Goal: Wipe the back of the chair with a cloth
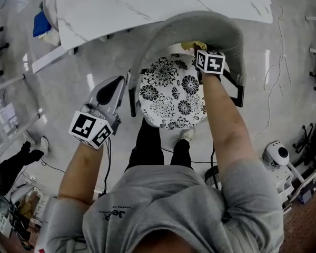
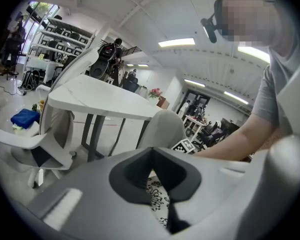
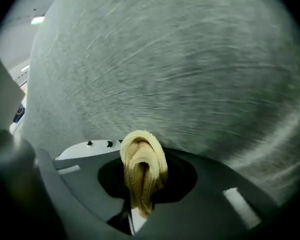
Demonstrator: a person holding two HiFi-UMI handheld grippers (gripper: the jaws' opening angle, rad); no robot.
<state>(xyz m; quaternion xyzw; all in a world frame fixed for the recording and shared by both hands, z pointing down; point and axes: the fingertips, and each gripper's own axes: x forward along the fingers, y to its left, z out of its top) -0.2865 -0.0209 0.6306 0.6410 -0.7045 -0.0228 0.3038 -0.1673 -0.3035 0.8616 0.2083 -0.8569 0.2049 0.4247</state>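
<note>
Your right gripper (image 1: pixel 203 54) is up at the chair back (image 1: pixel 163 28), its jaws pinching a bunched yellow cloth (image 1: pixel 194 45). From the right gripper view the cloth (image 3: pixel 142 164) sticks out past the jaw tips as a rolled wad, and the grey fabric of the back (image 3: pixel 180 59) fills nearly everything ahead of it. It is right up against the back, or as good as touching. So the cloth is in hand and on the job, at the inner face of the back, towards its right side and near the top edge.

Your left gripper (image 1: pixel 113 88) hangs off to the left of the chair, over the floor. Its jaws are pressed together at the tips with nothing between them. It plays no part in this stroke.

How much is wiped? You can't tell from here. The grey fabric shows no damp trail and no mark between cleaned and uncleaned. My read is that the wiping is under way, not finished. The cloth sits at one spot on the right, and the whole left sweep of the curved back lies well apart from it above the flower-patterned seat (image 1: pixel 171 94). The outer face, on the side of the white table (image 1: pixel 147 4), looks like ground yet to cover.
</note>
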